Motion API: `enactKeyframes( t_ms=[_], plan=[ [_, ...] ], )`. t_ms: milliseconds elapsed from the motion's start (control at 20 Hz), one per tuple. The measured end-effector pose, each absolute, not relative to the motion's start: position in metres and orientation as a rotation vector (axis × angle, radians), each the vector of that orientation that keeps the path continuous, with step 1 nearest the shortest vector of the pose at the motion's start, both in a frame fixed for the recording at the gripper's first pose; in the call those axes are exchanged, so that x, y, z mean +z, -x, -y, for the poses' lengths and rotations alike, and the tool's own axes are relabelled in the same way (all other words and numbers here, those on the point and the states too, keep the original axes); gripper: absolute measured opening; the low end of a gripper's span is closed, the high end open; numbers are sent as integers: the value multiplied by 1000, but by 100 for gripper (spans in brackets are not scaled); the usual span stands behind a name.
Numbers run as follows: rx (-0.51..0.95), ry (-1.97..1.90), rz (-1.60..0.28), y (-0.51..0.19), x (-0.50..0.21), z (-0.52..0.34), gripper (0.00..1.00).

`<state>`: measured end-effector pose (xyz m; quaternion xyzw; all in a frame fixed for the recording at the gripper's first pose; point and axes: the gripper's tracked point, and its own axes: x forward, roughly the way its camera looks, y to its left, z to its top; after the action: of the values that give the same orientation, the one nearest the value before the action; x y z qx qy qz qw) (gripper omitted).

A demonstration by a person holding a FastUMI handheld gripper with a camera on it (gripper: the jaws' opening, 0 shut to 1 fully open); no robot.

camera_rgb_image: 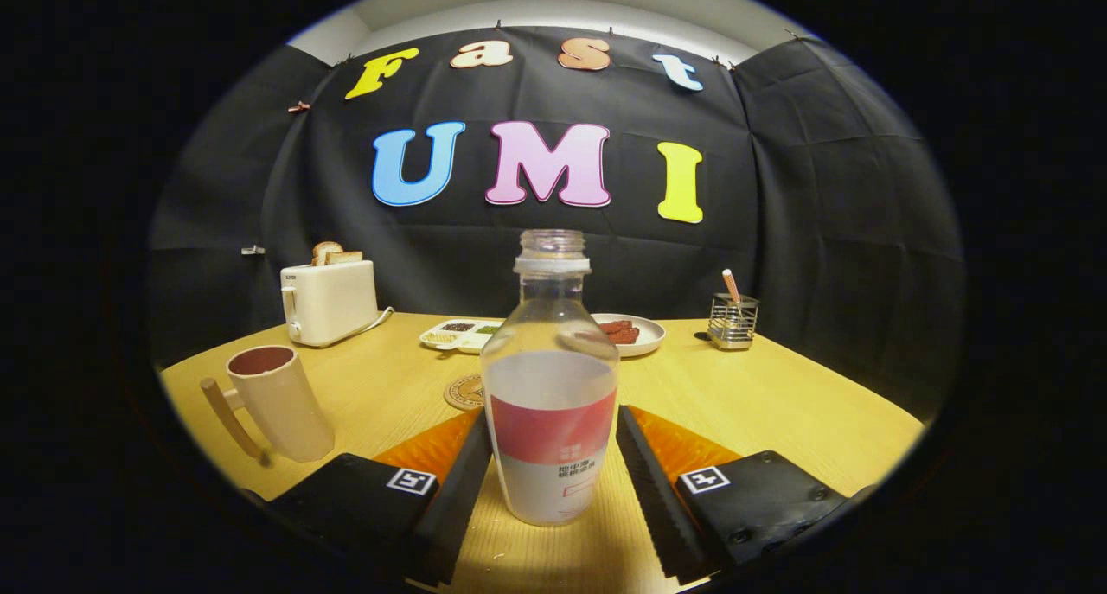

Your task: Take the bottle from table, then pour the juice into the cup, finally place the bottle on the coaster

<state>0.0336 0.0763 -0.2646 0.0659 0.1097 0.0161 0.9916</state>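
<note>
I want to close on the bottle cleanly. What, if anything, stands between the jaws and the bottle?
Nothing visible. The uncapped bottle stands upright between the open jaws of the gripper, the left one at or almost at its side, the right one with a slim gap. The cup and coaster stand apart, off to the left.

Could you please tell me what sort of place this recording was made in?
Probably a staged kitchen-table set inside a cloth-walled booth: a toaster with toast, a plate of food and a mug share the wooden table. The gripper fingers flank the bottle.

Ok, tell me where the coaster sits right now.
In the gripper view the coaster lies flat on the table, just behind the bottle standing between the open claw's fingers, with the cup off to its left.
</note>
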Motion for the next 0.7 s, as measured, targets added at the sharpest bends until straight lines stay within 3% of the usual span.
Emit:
enactKeyframes(
  t_ms=[100, 200, 700],
  plan=[
    [22, -133, -241, -33, -263, -75, 77],
    [17, -99, -263, -36, -260, -73, 74],
    [96, 156, -238, -33, -167, -66, 74]
  ],
)
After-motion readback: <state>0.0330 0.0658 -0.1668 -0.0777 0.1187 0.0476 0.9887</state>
